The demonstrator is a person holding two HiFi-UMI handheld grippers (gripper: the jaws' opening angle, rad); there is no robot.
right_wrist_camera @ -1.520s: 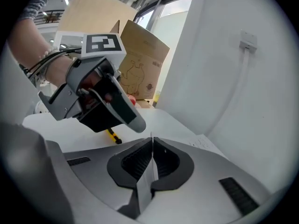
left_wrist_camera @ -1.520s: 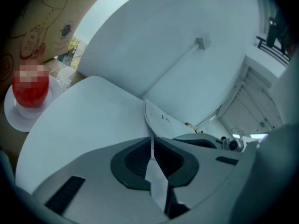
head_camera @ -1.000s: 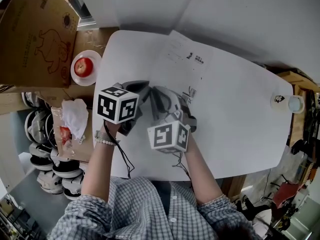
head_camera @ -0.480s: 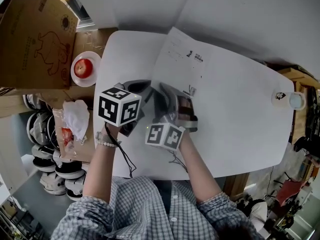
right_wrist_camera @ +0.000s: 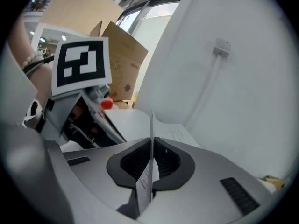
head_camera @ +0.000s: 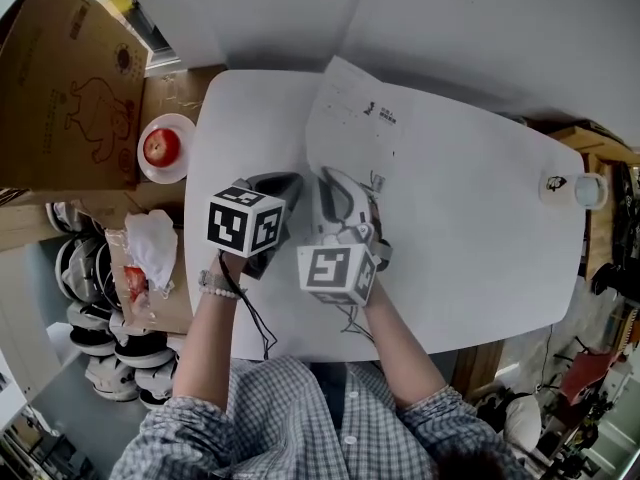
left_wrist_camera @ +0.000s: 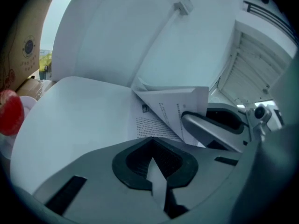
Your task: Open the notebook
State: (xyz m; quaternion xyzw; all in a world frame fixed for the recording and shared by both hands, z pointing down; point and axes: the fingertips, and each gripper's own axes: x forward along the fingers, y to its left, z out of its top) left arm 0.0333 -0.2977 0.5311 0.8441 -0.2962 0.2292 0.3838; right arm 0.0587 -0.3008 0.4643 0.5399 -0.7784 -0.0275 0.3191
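The notebook (head_camera: 362, 118) lies open on the white table (head_camera: 480, 228), its white pages printed with small text. My left gripper (head_camera: 284, 181) is at its near left edge, shut on a thin white sheet (left_wrist_camera: 157, 183). In the left gripper view a printed page (left_wrist_camera: 180, 108) stands lifted just beyond. My right gripper (head_camera: 342, 186) is beside it on the right. Its jaws are closing on a page (right_wrist_camera: 151, 125) that stands edge-on between the pads (right_wrist_camera: 168, 164).
A red apple (head_camera: 155, 148) on a plate, a cardboard box (head_camera: 60, 78) and a crumpled white wrapper (head_camera: 150, 240) sit off the table's left side. A small cup (head_camera: 589, 190) stands at the table's right edge. A white wall rises behind the table.
The right gripper has shifted slightly and rolled, with a page between its pads. The left gripper has stayed in place.
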